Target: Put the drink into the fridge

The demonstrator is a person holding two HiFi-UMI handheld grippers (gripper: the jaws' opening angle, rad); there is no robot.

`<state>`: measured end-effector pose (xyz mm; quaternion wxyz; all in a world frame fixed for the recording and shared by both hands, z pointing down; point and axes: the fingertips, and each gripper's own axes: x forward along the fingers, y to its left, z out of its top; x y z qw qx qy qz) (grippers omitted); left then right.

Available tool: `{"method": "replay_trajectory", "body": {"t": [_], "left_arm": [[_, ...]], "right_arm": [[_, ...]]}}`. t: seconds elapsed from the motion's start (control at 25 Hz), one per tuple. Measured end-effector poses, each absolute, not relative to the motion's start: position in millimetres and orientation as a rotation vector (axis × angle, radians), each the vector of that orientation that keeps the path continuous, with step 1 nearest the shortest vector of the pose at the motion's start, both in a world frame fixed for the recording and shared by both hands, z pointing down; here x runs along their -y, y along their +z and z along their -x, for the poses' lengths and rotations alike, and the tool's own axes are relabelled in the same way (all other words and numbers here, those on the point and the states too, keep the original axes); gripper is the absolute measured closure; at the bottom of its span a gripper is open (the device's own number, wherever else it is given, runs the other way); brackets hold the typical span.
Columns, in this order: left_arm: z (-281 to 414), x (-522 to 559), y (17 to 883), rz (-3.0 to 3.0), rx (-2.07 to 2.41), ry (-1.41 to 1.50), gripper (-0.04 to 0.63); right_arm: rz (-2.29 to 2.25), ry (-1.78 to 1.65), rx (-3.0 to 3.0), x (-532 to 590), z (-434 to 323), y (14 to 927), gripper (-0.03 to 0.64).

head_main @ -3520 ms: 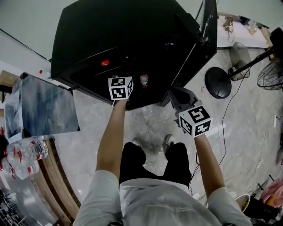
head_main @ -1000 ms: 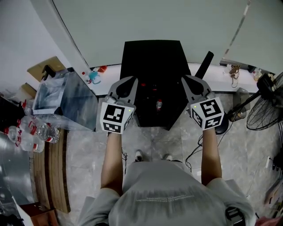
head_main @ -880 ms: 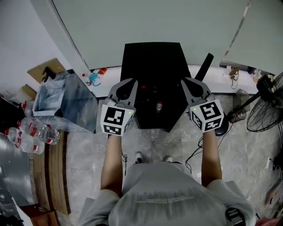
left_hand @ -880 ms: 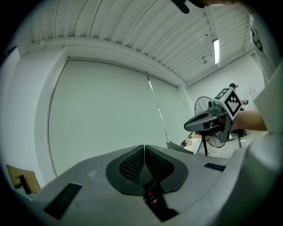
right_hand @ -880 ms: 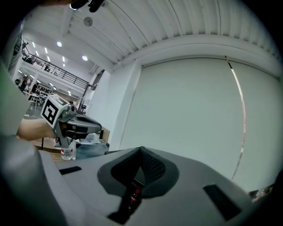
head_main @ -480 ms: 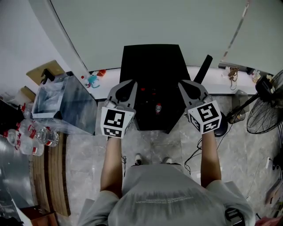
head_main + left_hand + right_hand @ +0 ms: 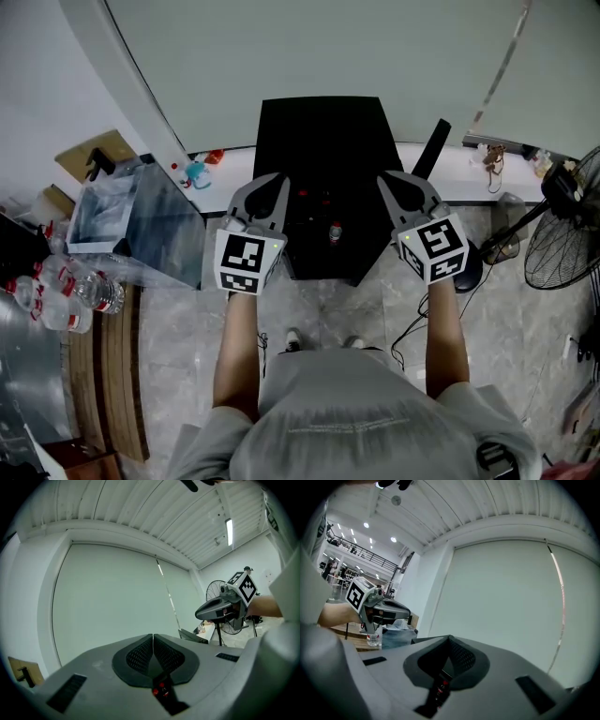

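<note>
Apparently the small clear plastic drink bottle with a red label [image 7: 335, 232] already stands inside the black box-shaped fridge [image 7: 319, 141], near its open front. We hold the left gripper [image 7: 279, 178] and the right gripper [image 7: 384, 178] raised on either side of the opening, each with its ribbed fingers [image 7: 140, 654] pressed together on nothing. We judge the main risk to be the black fridge door [image 7: 433, 148], open at the right. Swung hard, it could jolt the upright bottle over, and a closed gripper tip pushing its edge could slip off. The dark cable [image 7: 410, 328] by our feet could catch a step.
</note>
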<state>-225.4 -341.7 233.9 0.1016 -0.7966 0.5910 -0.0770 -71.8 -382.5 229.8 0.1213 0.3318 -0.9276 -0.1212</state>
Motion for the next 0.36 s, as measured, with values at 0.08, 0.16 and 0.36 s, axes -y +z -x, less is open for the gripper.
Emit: {"method": "replay_trajectory", "body": {"t": [0.08,0.16,0.36], "left_arm": [[224,343,235,2.36,-1.739,-0.232,0.58],[225,345,236,2.361,-1.742,-0.234,0.58],[237,352,236,2.336,-1.79,-0.228,0.58]], "right_arm": [[-0.967,-0.353,2.706,384,72,230,0.617],[-0.966,-0.353,2.703,385,72,231,0.617],[-0.964,-0.362,2.695,392,74,230,0.617]]}}
